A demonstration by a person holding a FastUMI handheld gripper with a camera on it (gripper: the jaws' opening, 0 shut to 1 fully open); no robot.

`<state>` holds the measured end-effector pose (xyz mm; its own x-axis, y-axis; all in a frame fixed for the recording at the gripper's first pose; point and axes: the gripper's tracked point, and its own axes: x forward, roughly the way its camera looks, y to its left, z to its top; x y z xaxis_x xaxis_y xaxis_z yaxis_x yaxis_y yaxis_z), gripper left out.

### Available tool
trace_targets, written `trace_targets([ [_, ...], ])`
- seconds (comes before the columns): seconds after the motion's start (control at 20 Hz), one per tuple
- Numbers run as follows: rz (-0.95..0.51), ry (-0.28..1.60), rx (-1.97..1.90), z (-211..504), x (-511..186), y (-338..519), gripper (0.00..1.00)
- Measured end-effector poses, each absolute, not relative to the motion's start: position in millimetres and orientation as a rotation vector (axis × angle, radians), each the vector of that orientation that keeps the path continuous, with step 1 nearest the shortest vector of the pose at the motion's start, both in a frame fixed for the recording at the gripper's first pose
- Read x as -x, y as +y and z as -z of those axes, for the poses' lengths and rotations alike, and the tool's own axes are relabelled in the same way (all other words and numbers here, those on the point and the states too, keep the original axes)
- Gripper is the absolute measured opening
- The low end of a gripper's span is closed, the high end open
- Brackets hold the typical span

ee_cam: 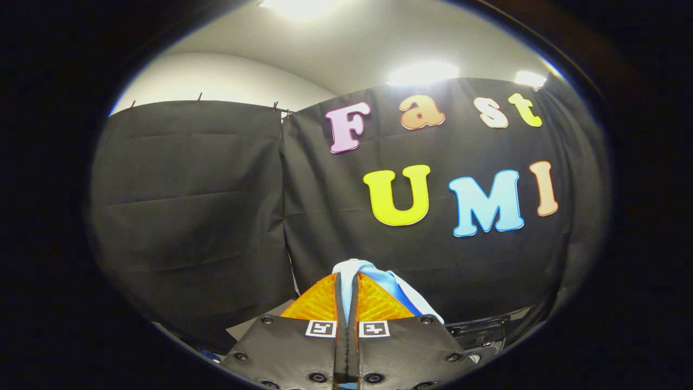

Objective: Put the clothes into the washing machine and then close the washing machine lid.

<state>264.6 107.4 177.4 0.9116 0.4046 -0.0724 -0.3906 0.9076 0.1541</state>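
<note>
The gripper (347, 292) fingers are pinched tight on a soft, light blue-and-white cloth garment (373, 277), which will likely drape limply; a bunched fold gives the best hold.

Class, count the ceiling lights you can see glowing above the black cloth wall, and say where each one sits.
3. One light is high above the tool, which is shut on a blue-and-white cloth. One glows just over the wall's top edge; one further right. Others may be hidden.

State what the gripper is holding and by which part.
The gripper is shut on a light blue and white cloth, pinched at a bunched fold between both fingers, the rest spilling over past the tips.
</note>
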Motion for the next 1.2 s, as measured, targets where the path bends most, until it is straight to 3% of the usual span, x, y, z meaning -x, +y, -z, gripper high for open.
trace_targets([
  [0.75, -0.207, 0.185, -0.069, -111.1, -266.8, -29.2, 0.01],
  [1.2, -0.162, 0.304, -0.119, -18.8, -275.4, -61.3, 0.01],
])
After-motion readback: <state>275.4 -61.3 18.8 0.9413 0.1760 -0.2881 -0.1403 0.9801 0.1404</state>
